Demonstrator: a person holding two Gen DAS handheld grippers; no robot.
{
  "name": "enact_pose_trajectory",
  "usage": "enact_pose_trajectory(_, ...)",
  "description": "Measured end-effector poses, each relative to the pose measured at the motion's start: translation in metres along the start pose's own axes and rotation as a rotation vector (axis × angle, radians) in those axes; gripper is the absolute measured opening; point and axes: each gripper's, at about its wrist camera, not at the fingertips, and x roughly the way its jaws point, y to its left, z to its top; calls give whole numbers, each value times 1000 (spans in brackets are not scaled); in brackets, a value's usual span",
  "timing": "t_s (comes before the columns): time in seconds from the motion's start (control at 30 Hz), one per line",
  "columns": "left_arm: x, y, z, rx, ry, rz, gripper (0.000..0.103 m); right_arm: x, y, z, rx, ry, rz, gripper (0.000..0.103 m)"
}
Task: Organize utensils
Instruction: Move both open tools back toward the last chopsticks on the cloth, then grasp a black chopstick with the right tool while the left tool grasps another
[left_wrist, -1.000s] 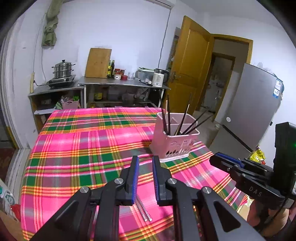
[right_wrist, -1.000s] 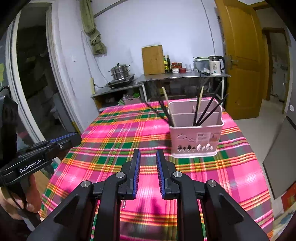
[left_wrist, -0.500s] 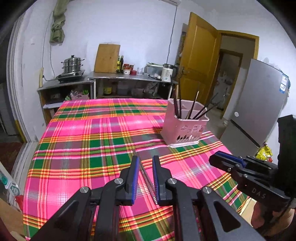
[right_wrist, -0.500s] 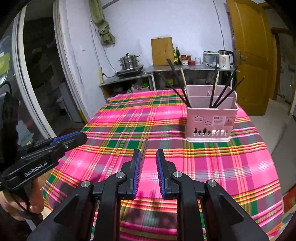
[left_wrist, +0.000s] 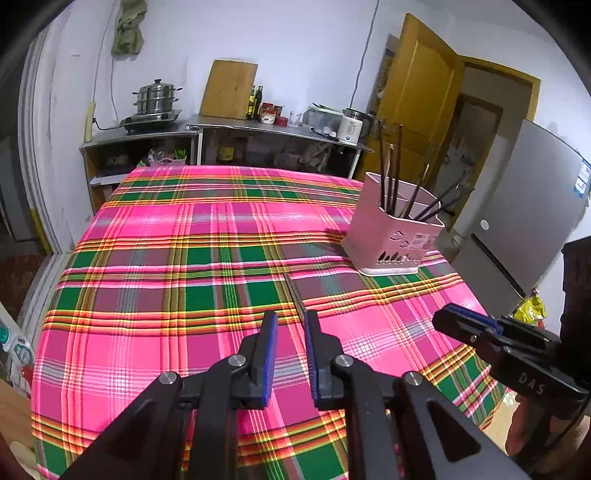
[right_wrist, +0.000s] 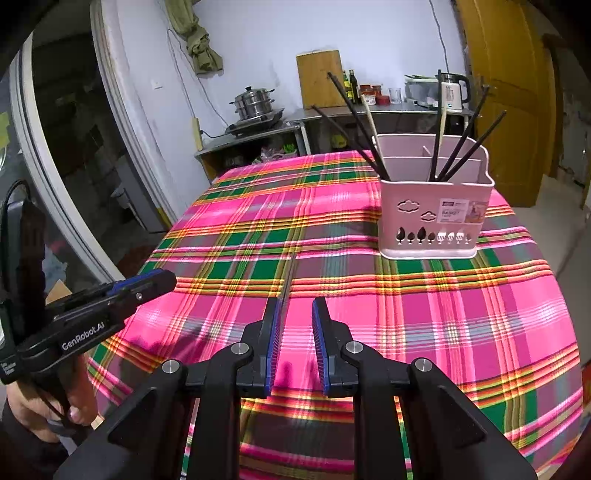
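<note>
A pink utensil basket (left_wrist: 393, 236) stands on the plaid tablecloth at the right, with several dark chopsticks (left_wrist: 391, 173) upright in it. It also shows in the right wrist view (right_wrist: 434, 206). A pair of chopsticks (left_wrist: 293, 291) lies flat on the cloth, also seen in the right wrist view (right_wrist: 288, 277). My left gripper (left_wrist: 290, 325) is open and empty, above the cloth just short of the lying pair. My right gripper (right_wrist: 295, 314) is open and empty, over the near end of that pair.
The table (left_wrist: 147, 258) with the pink and green plaid cloth fills both views. Behind it stand steel counters with a steamer pot (left_wrist: 155, 98), a cutting board (left_wrist: 229, 88) and a kettle (right_wrist: 450, 92). A door and a fridge (left_wrist: 517, 214) are at the right.
Both grippers have drawn back and up from the table, so the basket and cloth look farther away. The lying chopsticks now show ahead of the fingertips. Both stay open.
</note>
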Motion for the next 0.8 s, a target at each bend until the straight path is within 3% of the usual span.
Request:
enact_pose_trajectory(0.13,9,2,0,-2,19,-4,15,10,3,0,-5,20,0,18)
enact_pose_trajectory(0.3,23,2,-2,1,41,-10,23,35,-3,2,10,52,10,18)
enact_pose_trajectory(0.8,68,43,-2,-85,95,1,23,152,-3,7,-13,225,49,18)
